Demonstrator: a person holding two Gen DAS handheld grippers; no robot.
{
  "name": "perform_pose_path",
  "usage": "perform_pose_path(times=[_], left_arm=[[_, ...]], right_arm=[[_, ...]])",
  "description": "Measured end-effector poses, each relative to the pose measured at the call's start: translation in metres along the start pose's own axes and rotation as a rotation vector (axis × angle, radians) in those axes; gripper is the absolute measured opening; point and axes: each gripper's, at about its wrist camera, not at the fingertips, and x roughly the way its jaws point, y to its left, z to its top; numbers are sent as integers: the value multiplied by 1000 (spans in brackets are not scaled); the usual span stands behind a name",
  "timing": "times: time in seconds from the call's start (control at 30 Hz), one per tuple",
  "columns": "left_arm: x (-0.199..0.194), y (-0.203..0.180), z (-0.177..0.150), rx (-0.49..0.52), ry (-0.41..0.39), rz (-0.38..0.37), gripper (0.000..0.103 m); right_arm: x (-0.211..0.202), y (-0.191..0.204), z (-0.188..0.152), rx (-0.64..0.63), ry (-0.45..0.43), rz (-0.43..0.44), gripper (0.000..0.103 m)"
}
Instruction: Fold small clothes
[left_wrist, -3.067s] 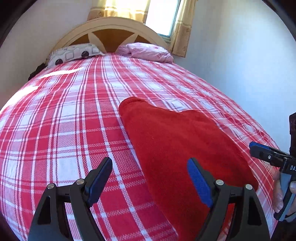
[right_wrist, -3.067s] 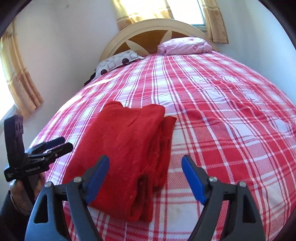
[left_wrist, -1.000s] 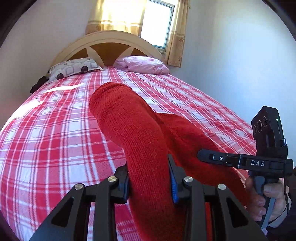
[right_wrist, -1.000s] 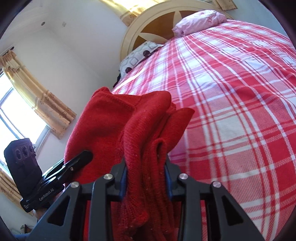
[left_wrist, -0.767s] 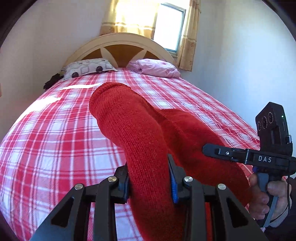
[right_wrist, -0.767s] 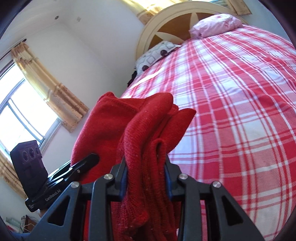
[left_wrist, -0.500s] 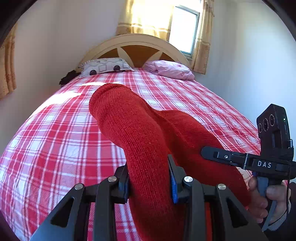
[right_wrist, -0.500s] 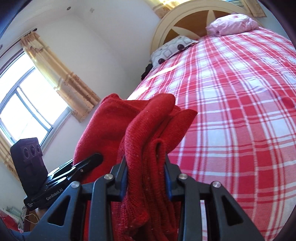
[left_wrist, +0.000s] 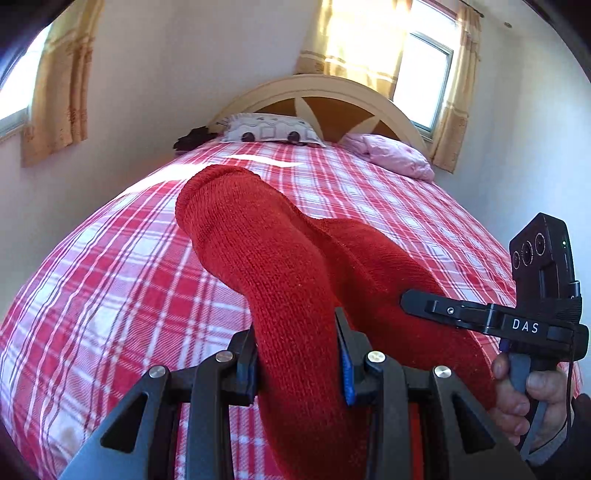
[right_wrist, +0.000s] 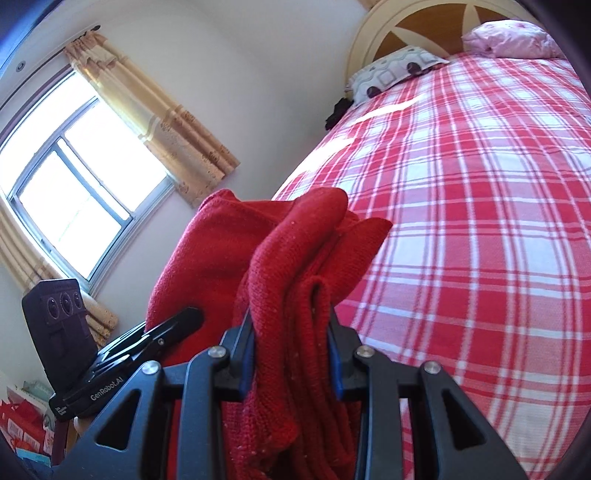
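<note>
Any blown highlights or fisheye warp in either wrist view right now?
Left wrist: window blown out, sun patch on red plaid bedspread, bed bulges. Right wrist: side window clipped white, strong tilt, red knitted garment sharp.

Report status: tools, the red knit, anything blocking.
Left tool shut on red knit. Right tool shut on its bunched layers. Knit lifted over the plaid bed. Nothing in the way.

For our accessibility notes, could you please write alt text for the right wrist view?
The right gripper is shut on a bunched, folded red sweater, held up over a bed with a red plaid cover. The left gripper grips the same sweater beside it.
</note>
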Motion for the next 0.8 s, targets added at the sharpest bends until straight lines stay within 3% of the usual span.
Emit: perform_pose_path(times=[0.37,0.63,0.73,0.8], left_arm=[[-12,51,-18,-78,9,77,34],[10,86,-45,-123,84,110,34],[20,95,-56,-133,116,123,42],[22,102,-61,-168,128,108,52]], right_arm=[[65,30,-7,-33,105,52,34],[114,27,-22,-13,199,39,34],[128,17,-28,1,231,12,35],[132,6,-29,37,242,16,37]])
